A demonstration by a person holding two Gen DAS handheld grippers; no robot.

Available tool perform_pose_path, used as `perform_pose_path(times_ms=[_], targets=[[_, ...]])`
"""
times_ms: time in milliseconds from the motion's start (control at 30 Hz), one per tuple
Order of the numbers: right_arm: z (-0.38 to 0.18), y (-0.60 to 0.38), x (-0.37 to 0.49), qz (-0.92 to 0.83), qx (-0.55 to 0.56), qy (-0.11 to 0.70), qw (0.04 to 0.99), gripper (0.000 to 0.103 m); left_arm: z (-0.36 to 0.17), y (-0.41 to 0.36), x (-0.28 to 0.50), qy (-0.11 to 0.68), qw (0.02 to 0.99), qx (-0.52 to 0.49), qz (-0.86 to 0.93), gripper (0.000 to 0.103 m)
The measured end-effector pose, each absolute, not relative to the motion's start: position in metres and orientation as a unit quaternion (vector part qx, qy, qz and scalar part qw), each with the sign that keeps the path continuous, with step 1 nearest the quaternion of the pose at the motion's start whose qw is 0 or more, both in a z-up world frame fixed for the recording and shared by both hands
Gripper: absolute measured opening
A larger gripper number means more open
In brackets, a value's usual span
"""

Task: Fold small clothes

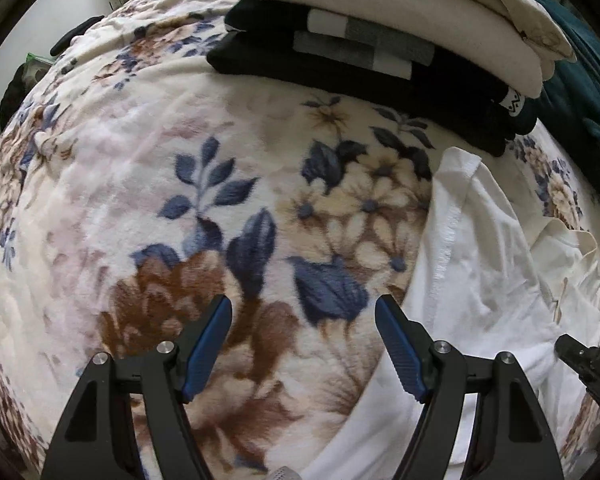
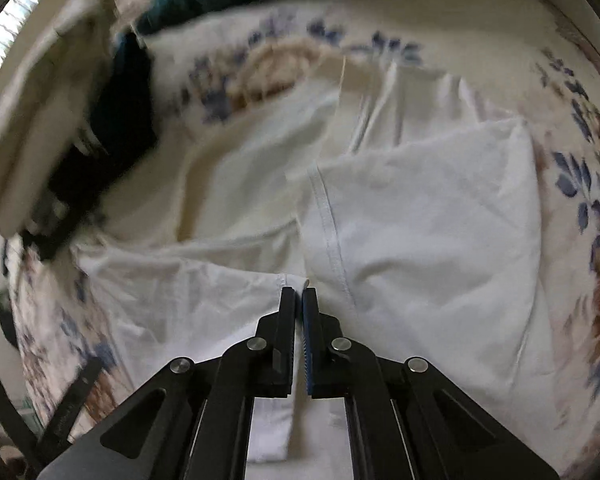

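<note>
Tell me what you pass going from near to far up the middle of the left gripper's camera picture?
left gripper with its jaws open → flowery blanket → black folded clothes → cream folded clothes on top.

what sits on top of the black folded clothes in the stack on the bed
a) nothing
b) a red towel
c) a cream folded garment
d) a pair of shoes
c, in the left wrist view a cream folded garment lies on the black folded clothes, stacked on the floral blanket at the far side.
</note>
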State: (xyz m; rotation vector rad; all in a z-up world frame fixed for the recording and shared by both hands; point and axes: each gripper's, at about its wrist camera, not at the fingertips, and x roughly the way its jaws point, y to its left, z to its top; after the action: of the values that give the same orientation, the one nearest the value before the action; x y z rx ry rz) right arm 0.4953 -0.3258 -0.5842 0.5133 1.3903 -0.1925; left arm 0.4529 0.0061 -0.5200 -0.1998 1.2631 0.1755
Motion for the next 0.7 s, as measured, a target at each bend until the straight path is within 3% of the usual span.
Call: perform_pose_path(times_ms=[100,133,367,500,700], targets=[[-0.562,-0.32,0.509,-0.045,0.259,0.608,0.749,0.044,-0.525,0.001,0.458,0.591,0.797,-0.094,0.08,0.072],[-0.558,-0.314,0.515,-0.025,0.265,0.604,0.751,0.05,-0.527,0.0,0.46,0.593,0.796,-0.095,0.079,0.072],[-0.57,-0.195,0.598,0.169,0.138,0.659,0.72,0.05,-0.545,-0.001,0.468,0.603,0.788,-0.098,0.083,0.072],[-0.593,-0.155,0.642,0.134,0.008,0.666,0.734,0.05,-0.548,0.0,0.467,0.601,0.79,-0.093,0.079,0.072],[-0.586,-0.193,0.67,0.06,0.073,0.652,0.752,0.05,-0.553,0.001,0.47,0.602,0.79,-0.095,0.067,0.072]])
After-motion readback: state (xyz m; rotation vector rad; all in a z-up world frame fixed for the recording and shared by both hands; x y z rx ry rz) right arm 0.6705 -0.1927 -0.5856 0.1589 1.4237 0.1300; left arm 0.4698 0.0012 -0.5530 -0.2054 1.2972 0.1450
